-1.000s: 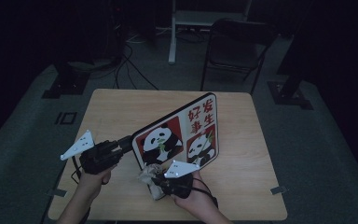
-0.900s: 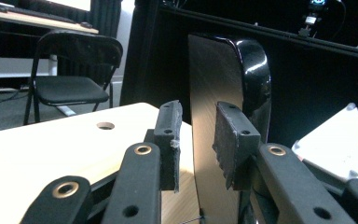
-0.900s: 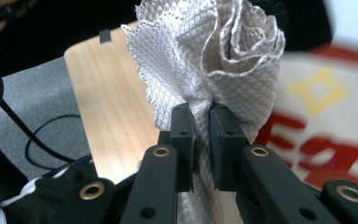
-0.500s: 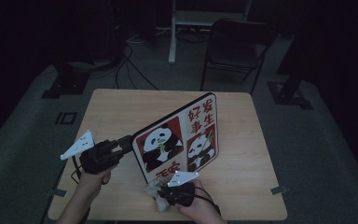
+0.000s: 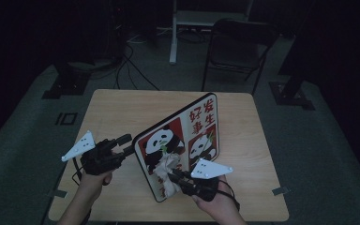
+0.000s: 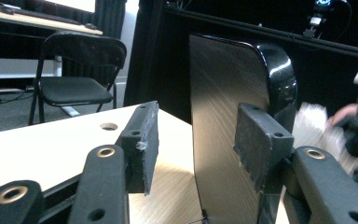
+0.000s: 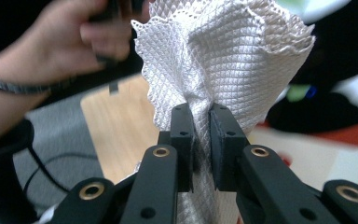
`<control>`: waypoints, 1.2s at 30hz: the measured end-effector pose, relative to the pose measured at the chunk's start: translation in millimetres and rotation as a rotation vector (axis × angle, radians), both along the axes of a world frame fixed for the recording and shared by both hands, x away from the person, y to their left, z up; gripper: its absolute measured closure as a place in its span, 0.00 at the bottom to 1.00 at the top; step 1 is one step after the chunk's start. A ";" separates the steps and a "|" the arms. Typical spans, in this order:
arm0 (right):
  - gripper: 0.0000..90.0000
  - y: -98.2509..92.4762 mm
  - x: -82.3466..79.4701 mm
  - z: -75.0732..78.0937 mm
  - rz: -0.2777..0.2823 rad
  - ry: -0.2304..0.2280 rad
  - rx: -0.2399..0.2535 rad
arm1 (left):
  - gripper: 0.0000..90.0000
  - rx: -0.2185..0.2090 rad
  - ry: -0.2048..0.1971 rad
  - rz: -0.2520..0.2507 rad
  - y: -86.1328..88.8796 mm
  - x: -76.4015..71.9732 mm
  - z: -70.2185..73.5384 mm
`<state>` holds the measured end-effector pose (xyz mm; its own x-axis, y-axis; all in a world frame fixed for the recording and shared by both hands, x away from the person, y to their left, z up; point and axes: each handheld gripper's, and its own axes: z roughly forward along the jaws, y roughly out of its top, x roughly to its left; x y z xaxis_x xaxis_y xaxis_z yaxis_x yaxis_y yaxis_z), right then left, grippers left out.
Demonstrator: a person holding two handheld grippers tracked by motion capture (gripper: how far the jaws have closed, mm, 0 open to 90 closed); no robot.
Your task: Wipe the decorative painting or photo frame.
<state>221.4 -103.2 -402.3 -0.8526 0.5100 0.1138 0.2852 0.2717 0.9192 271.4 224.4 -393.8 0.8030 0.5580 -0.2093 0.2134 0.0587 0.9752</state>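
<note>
Tray [image 5: 187,136]: front face red and white, printed with black-and-white pandas and red characters; back glossy black. Cloth [image 7: 223,60]: white, fine diamond-weave pattern, scalloped edge. Table [image 5: 122,112]: light wood grain. Chair [image 6: 74,65]: black. Floor [image 5: 318,159]: grey.

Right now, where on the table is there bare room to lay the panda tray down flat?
The widest bare wood is the table's far-left stretch, between its far edge and the panda tray's back. A narrower strip runs along the right edge beside the tray. The near edge is crowded: the left hand-held gripper at the tray's rim, the right hand-held gripper with the white cloth.
</note>
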 end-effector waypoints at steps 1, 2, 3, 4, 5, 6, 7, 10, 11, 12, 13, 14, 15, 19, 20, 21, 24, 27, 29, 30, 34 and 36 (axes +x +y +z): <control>0.90 -1.3 0.0 7.0 0.006 -0.008 0.021 | 0.56 0.003 -0.001 0.000 -0.5 -0.4 0.3; 0.90 -1.5 -0.3 11.0 0.006 -0.011 0.035 | 0.55 0.011 -0.009 0.000 -1.5 -1.1 0.7; 0.90 -1.2 -0.7 17.6 0.010 -0.023 0.059 | 0.54 0.018 -0.013 -0.001 -2.6 -1.8 1.2; 0.90 -0.1 -1.2 22.3 0.010 -0.035 0.074 | 0.53 0.021 -0.017 -0.003 -3.5 -2.5 1.6; 0.90 1.1 -1.8 25.6 0.007 -0.041 0.087 | 0.53 0.030 -0.025 -0.006 -4.9 -3.6 2.2; 0.90 3.8 -2.5 30.3 0.013 -0.051 0.106 | 0.52 0.036 -0.030 -0.005 -5.9 -4.3 2.6; 0.90 6.0 -3.2 32.7 0.021 -0.053 0.110 | 0.50 0.045 -0.037 -0.004 -7.1 -5.2 3.2; 0.90 16.9 -5.3 39.7 0.043 -0.081 0.120 | 0.46 0.066 -0.059 -0.010 -11.0 -8.1 4.5; 0.89 19.7 -4.9 41.0 0.046 -0.085 0.124 | 0.45 0.070 -0.063 -0.016 -12.3 -8.9 4.7; 0.89 22.4 -4.2 42.0 0.049 -0.088 0.123 | 0.45 0.071 -0.063 -0.025 -13.6 -9.6 4.9; 0.89 24.6 -3.5 42.7 0.051 -0.089 0.126 | 0.44 0.072 -0.067 -0.026 -14.8 -10.1 4.9; 0.89 25.9 -2.8 43.2 0.052 -0.090 0.130 | 0.41 0.075 -0.069 -0.029 -16.3 -10.7 5.0; 0.89 27.1 -2.3 43.8 0.052 -0.090 0.129 | 0.40 0.075 -0.069 -0.037 -18.1 -11.4 5.0; 0.84 27.0 -1.7 43.1 0.036 -0.101 0.135 | 0.36 0.080 -0.075 -0.054 -23.2 -13.7 5.1; 0.81 25.9 -1.4 42.2 0.031 -0.101 0.138 | 0.36 0.083 -0.078 -0.055 -24.5 -14.5 5.2; 0.76 25.1 -1.0 41.3 0.026 -0.096 0.143 | 0.36 0.083 -0.079 -0.057 -25.9 -15.2 5.2; 0.69 23.5 -0.9 39.3 0.014 -0.091 0.147 | 0.36 0.091 -0.086 -0.065 -29.7 -17.4 5.7; 0.69 25.3 -3.5 37.2 -0.011 -0.157 0.107 | 0.36 0.095 -0.091 -0.054 -31.6 -18.6 5.9; 0.69 25.3 -4.2 34.8 -0.026 -0.169 0.088 | 0.36 0.091 -0.089 -0.054 -31.6 -18.6 5.2; 0.68 25.2 -4.4 33.8 -0.035 -0.171 0.087 | 0.36 0.089 -0.090 -0.054 -31.7 -18.5 4.9; 0.53 28.9 -8.9 28.9 -0.071 -0.188 0.099 | 0.36 0.091 -0.090 -0.045 -32.0 -18.4 4.8; 0.50 30.5 -9.9 27.8 -0.071 -0.185 0.108 | 0.36 0.090 -0.087 -0.039 -31.9 -18.2 4.5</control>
